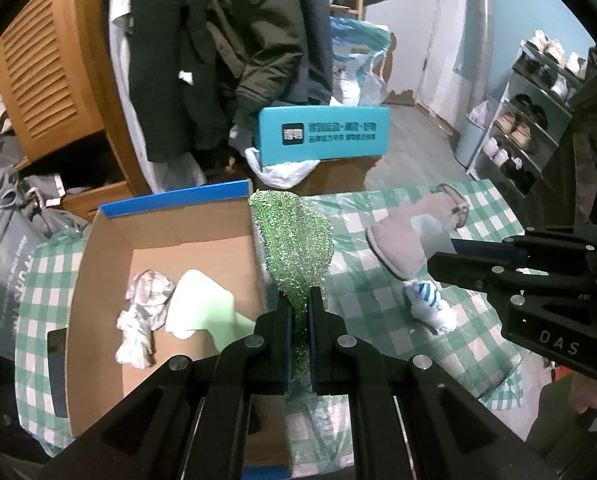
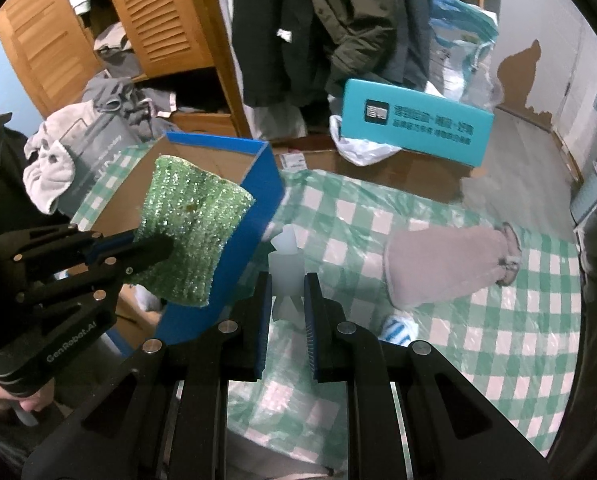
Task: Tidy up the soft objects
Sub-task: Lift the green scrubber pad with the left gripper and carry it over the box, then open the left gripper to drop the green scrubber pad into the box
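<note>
While your left gripper (image 1: 299,308) pinches one sponge (image 1: 294,240) and your right (image 2: 286,296) one translucent piece (image 2: 285,276), two items lie in the box (image 1: 178,208)

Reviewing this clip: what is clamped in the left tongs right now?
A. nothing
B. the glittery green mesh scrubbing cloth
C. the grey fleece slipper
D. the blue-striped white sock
B: the left tongs are shut on the glittery green mesh scrubbing cloth, raised beside the open blue-edged cardboard box, while the grey fleece slipper and the blue-striped white sock lie on the green-checked cloth.
</note>
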A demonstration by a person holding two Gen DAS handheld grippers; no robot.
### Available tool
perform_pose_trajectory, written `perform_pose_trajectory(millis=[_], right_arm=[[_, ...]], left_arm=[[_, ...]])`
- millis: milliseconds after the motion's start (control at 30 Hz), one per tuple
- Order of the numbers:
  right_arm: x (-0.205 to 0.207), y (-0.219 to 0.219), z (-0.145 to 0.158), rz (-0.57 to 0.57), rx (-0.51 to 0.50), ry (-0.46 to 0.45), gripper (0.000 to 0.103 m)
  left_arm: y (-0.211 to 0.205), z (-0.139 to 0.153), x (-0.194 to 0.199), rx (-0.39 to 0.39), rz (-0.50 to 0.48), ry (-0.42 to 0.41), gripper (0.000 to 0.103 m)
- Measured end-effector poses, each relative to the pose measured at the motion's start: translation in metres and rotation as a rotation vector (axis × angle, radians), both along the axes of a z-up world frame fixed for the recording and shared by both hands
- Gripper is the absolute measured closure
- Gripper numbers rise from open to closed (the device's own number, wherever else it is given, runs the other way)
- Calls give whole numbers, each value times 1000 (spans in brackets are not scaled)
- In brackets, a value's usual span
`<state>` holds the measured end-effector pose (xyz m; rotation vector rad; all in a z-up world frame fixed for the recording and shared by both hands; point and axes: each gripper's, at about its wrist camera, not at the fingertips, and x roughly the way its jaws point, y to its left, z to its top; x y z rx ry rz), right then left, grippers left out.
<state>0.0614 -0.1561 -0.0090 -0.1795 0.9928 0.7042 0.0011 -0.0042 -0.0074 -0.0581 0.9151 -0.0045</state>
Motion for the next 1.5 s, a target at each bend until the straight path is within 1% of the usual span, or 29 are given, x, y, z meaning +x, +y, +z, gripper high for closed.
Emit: perform_pose_trajectory(millis=[467,667,1100,1500], right_arm=[[-4,58,3,80,-16,-8,90],[-6,86,2,119,-27,-5,90],[-10,136,-12,190,-54,24,90],[-7,161,-31,221,-71,82,90]], left_arm=[[53,-1,-10,-13,83,-15,96],[74,-5,-14,-20,115,-7,96],[110,-18,-19,1,178,22,96],[130,-35,-17,-2,226,69,96]])
